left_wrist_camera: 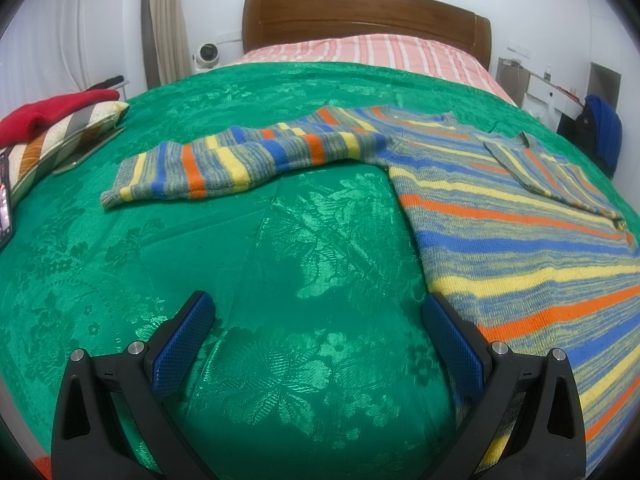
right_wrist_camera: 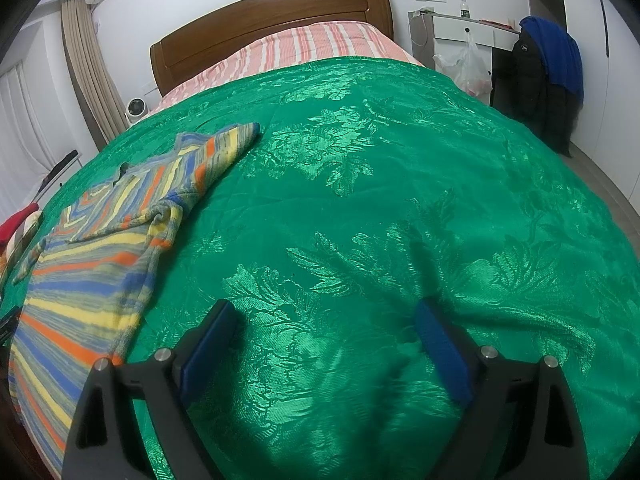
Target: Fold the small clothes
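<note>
Both grippers are hovering empty over the bed, jaws spread wide. Left gripper (left_wrist_camera: 318, 344), black frame with blue textured pads, is hanging over bare green floral satin bedspread (left_wrist_camera: 240, 264), its right finger (left_wrist_camera: 452, 344) sitting just beside the sweater's hem edge, not gripping it. Right gripper (right_wrist_camera: 324, 344), same build, is pointing at empty bedspread with nothing between its pads, the sweater well off to its left.

Striped knit sweater (left_wrist_camera: 520, 224), blue, yellow, orange and grey bands, is lying flat on the bedspread, body spread out. One sleeve (left_wrist_camera: 224, 164) is stretching straight out sideways, unfolded. Other sleeve (right_wrist_camera: 200, 168) looks partly bunched near the shoulder, with fabric rucked up there.

Judging progress: folding is looking barely started, maybe just laid out. Sleeves still need folding in, then the body. Knit looks thick, soft, likely to sag when lifted.

Beyond it: red cloth on a striped cushion (left_wrist_camera: 60, 132), wooden headboard (left_wrist_camera: 360, 20), pink striped sheet (left_wrist_camera: 360, 56).
</note>
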A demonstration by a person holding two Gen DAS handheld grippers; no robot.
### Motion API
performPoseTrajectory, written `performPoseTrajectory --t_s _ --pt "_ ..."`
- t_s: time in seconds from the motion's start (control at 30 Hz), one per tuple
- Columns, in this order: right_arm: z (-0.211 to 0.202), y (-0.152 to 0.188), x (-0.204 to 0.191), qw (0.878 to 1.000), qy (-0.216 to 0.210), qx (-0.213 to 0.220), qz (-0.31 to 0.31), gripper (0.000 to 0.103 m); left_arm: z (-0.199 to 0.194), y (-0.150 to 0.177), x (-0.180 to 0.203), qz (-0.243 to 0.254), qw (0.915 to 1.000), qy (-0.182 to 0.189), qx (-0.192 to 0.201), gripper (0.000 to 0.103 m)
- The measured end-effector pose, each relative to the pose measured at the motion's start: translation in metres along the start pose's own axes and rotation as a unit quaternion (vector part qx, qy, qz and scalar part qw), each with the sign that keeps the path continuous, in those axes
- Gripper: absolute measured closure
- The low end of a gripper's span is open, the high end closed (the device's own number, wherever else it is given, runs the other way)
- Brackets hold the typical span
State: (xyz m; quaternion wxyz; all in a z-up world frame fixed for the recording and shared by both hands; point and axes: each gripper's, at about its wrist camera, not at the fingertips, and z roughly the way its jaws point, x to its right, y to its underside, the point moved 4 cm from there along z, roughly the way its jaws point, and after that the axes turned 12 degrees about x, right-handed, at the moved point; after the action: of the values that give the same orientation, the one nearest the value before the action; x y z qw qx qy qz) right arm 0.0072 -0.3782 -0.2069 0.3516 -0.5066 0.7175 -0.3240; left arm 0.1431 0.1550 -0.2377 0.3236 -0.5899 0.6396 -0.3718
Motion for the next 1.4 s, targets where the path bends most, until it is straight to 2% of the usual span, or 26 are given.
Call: performPoseTrajectory --t_s 1.4 --pt "0.0001 0.0003 -0.0007 1.0 0.001 0.0 -0.001 0.012 -0.003 0.0043 0.0031 0.005 0.9999 -0.008 -0.004 0.0"
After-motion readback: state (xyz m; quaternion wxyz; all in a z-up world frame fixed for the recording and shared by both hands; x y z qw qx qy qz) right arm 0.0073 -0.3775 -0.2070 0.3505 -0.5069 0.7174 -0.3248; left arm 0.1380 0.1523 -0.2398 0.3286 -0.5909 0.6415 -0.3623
